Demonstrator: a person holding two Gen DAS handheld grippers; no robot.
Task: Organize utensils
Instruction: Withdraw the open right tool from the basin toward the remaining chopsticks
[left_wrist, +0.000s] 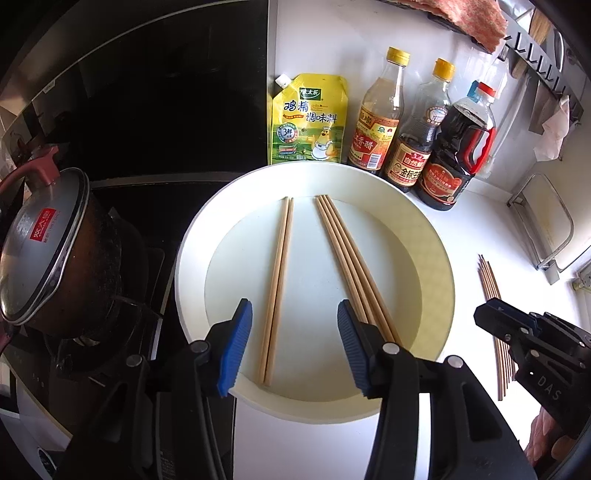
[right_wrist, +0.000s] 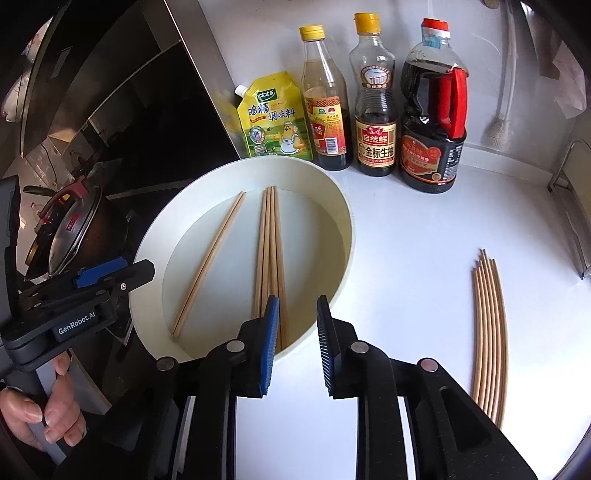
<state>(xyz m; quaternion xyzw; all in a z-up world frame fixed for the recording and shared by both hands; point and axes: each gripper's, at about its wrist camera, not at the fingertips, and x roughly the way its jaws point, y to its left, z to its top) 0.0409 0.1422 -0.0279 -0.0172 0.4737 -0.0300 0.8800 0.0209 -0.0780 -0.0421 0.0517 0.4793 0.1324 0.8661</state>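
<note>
Both the left gripper (left_wrist: 294, 345) and the right gripper (right_wrist: 294, 345) hang with fingers apart and empty, while the loose chopsticks (right_wrist: 489, 338) near the counter's right edge, light, stiff, smooth and likely to roll, look best pinched together mid-length.

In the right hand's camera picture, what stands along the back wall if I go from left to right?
Yellow seasoning pouch → yellow-capped vinegar bottle → yellow-capped soy sauce bottle → big dark bottle with red handle.
</note>
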